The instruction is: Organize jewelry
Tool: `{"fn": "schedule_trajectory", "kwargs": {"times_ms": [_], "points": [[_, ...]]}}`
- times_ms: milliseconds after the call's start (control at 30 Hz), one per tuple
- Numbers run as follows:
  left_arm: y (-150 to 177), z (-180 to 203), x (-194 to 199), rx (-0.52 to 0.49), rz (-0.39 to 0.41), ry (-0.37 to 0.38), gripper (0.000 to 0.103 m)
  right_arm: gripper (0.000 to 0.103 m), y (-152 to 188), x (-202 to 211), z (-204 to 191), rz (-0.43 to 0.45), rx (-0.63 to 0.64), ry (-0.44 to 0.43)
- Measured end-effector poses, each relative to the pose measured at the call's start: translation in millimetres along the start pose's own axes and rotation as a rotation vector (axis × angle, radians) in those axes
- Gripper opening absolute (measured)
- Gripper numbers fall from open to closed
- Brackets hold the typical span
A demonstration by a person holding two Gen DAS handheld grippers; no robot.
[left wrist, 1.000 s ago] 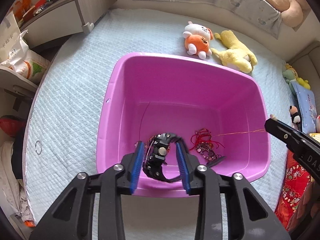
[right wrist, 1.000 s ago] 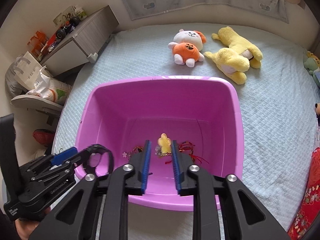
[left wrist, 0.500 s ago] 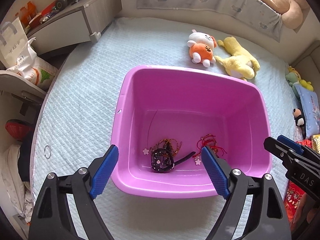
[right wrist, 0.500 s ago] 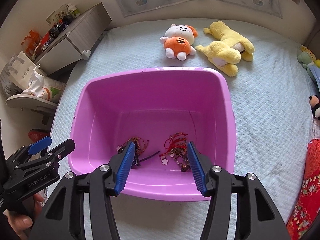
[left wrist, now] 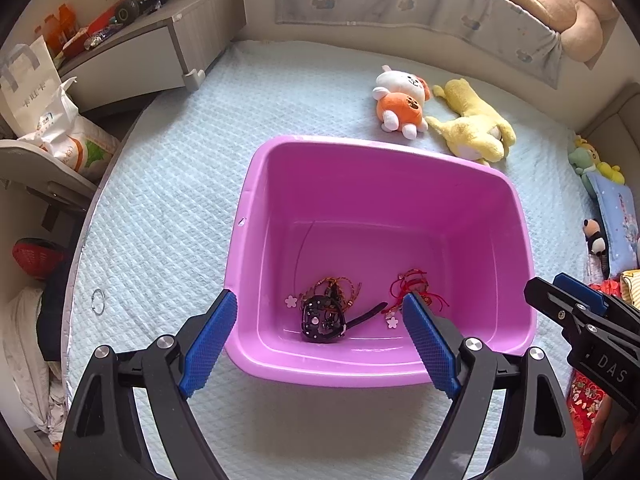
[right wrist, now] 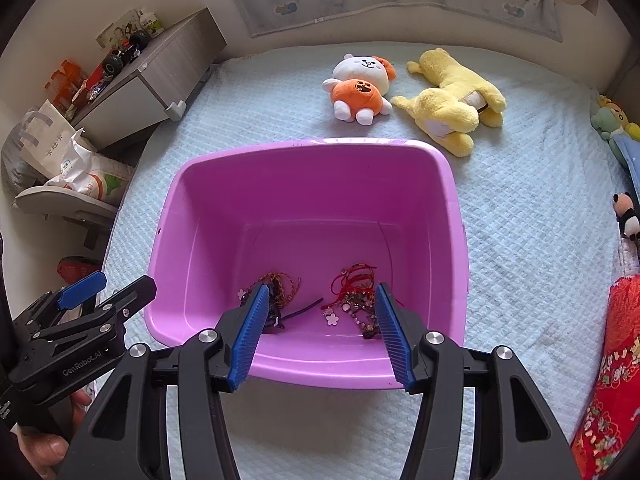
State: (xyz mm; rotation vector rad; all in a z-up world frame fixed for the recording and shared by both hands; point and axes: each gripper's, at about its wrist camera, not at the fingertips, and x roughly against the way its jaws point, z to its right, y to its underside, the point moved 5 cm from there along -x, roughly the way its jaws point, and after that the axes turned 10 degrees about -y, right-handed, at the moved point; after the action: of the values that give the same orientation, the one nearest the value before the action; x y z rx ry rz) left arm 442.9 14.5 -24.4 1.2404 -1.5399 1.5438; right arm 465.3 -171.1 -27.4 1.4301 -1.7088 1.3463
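Both tools, left tool (left wrist: 318, 338) and right tool (right wrist: 318, 334), now gape empty above the purple bin (left wrist: 400, 160), having dropped the black watch (left wrist: 322, 318) and red bracelets (right wrist: 354, 294) inside.

Bright, sharp daylight from behind; fisheye bends dark edges.

Both wrist views look steeply down, close above the near rim, sharing the purple tub (left wrist: 516, 216).

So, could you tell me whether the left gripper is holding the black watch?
No, the black watch lies on the purple tub floor, with the left gripper open.
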Motion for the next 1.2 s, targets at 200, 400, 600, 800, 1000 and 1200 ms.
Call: {"fn": "schedule_trajectory", "kwargs": {"times_ms": [200,400,600,800,1000,1200], "points": [[0.5,-0.9,0.9,0.000,0.002,-0.002,0.083,0.053,1.9,0.7,-1.2,-0.002,-0.002,0.004],[-0.2,-2.6,3.7,-0.006,0.004,-0.004,0.083,0.054,3.1,1.3,-1.4,-0.003,-0.004,0.002],[-0.2,-3.1,4.8,-0.005,0.005,-0.004,0.083,0.054,3.9,3.1,0.3,-0.002,-0.007,0.002],[0.2,-2.7,5.3,-0.005,0.005,-0.005,0.083,0.054,5.0,3.9,1.1,-0.004,-0.011,0.001],[0.3,-2.6,6.2,-0.005,0.004,-0.007,0.083,0.054,5.8,4.1,0.5,-0.005,-0.011,-0.001],[1.8,-4.3,8.3,-0.011,0.011,-0.015,0.083,0.054,6.6,3.7,-0.6,-0.006,-0.011,-0.001]]}}
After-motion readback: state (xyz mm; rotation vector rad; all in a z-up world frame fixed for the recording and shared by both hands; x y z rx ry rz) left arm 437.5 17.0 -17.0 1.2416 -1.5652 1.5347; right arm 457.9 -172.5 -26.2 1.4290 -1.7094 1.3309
